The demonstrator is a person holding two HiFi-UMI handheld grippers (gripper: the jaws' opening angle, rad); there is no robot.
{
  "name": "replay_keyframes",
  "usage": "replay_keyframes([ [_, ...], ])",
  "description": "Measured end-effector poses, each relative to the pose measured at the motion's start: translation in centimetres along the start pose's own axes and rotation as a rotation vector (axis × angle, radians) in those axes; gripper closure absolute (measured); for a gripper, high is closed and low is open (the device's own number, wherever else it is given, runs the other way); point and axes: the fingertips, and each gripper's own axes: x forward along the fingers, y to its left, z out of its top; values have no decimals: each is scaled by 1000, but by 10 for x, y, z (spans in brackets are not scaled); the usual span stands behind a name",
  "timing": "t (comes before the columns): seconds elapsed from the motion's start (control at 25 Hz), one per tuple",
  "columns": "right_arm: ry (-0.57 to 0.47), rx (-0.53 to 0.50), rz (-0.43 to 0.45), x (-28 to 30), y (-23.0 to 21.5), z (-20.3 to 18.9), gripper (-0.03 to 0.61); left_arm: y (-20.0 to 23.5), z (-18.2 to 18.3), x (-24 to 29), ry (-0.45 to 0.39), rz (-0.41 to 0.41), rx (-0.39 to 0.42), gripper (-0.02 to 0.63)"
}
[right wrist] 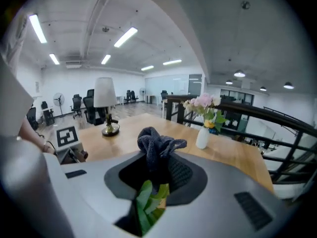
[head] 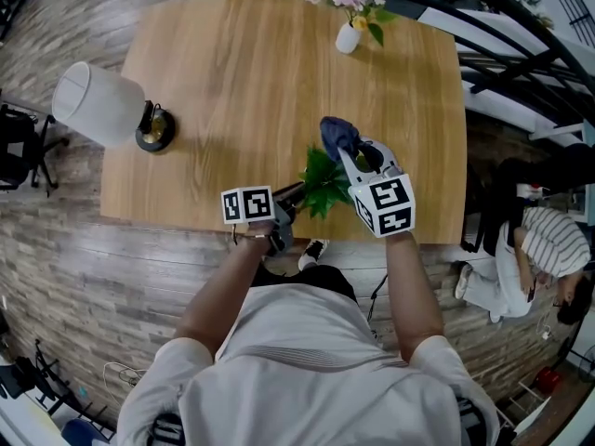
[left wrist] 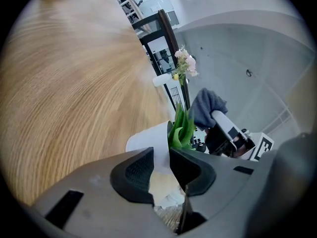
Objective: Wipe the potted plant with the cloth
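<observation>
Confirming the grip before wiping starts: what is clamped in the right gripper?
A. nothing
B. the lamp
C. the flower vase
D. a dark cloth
D: the right gripper view shows the dark cloth pinched in the right gripper; the left gripper holds the potted plant.

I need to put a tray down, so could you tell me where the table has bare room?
Bare: the broad middle of the table, between the lamp and the vase, and the right side below the vase. Crowded: the near edge, where the left gripper holds the plant and the right gripper holds the cloth.
</observation>
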Motion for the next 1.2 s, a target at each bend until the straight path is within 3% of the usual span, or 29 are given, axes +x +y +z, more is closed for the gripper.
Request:
replay_keyframes([
  [0.16, -180, 101, 17, -40, -10, 42, 443, 0, 0, -1, -3, 16, 14, 512],
  [0.24, -204, 140, 18, -50, -16, 45, 443, 0, 1, -1, -3, 17, 13, 512],
  [0.32, -152, 162, 29, -46, -19, 29, 443, 1, 0, -1, -3, 20, 15, 512],
  [0.48, 82, 256, 139, -17, -3, -36, 443, 1, 0, -1, -8, 23, 13, 512],
  [0.6, 179, 265, 104, -7, -5, -67, 443, 0, 1, -1, -12, 27, 10, 512],
  [0.84, 120, 252, -62, -25, -34, -59, 443, 1, 1, -4, -15, 37, 16, 512],
  [1.0, 27, 295, -102, -57, -44, -36, 443, 1, 2, -4, -21, 44, 2, 512],
  [1.08, -18, 330, -93, -68, -43, -27, 443, 1, 2, -4, -20, 43, 0, 512],
  [1.2, -13, 429, 1, -69, -23, -35, 443, 2, 2, -3, -19, 43, 0, 512],
])
